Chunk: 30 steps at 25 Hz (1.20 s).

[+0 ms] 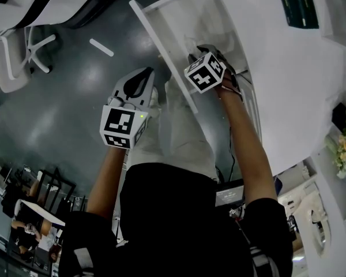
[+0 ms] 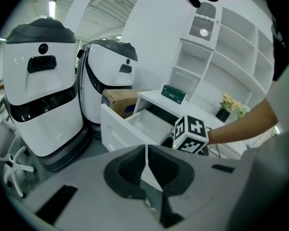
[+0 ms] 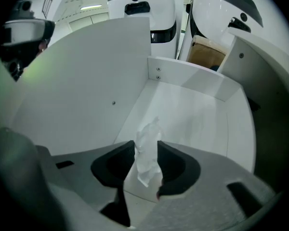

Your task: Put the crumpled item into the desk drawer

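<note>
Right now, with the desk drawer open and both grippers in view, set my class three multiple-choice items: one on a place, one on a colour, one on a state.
1. Where is the crumpled tissue?
A. On the floor
B. Inside the open drawer, between the right gripper's jaws
C. On the desktop

2. What colour is the drawer?
A. Brown
B. Green
C. White

3. How do the left gripper's jaws stand?
A. Together, with nothing between them
B. Wide apart
C. Clamped on the tissue

Answers: B, the right gripper view shows the tissue between its jaws over the drawer floor; C, its walls and floor are white; A, the left gripper view shows the jaws meeting.
</note>
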Tool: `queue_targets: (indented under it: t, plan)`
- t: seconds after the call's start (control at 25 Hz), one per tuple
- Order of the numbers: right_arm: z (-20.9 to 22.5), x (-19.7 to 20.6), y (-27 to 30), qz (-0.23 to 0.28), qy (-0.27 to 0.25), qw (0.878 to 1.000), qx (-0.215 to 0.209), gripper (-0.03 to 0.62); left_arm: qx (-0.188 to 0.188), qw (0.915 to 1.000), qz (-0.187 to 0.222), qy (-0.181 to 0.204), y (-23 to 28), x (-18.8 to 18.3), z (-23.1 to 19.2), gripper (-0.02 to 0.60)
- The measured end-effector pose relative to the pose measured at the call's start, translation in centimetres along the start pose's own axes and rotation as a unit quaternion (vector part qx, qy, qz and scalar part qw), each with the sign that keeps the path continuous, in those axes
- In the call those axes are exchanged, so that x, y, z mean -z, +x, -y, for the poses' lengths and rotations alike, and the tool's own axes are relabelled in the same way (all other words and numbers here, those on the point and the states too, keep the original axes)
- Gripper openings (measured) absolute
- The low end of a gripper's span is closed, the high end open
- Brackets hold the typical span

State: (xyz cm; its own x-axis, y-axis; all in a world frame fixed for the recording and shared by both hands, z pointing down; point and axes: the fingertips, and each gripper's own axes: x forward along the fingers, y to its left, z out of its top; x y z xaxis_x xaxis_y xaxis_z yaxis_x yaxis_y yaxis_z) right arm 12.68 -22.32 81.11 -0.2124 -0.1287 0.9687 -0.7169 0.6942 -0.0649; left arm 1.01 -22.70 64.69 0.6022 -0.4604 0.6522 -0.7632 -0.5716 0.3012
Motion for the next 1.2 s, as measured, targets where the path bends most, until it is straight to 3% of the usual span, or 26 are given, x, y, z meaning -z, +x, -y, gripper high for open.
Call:
queue_targets:
  t: [0.72, 0.96, 1.2]
  plan:
    - [-0.3, 0.1, -2.5, 0.007, 0.008, 1.000, 0.002, 0.169, 0.007, 0.9997, 0.007, -0.022, -0.2, -0.7, 0.3, 0.016]
    - [-0.5, -0.6, -5.0, 0.028, 0.028, 0.999, 0.015, 0.152, 0.008, 0.9999, 0.004, -0.012, -0.7, -1.4, 0.5, 0.017]
    - [-0.6, -1.4, -8.2, 0.052, 0.027, 0.997, 0.043, 0.095, 0.021, 0.9997, 0.009, 0.007, -1.7, -2.9, 1.4, 0.017]
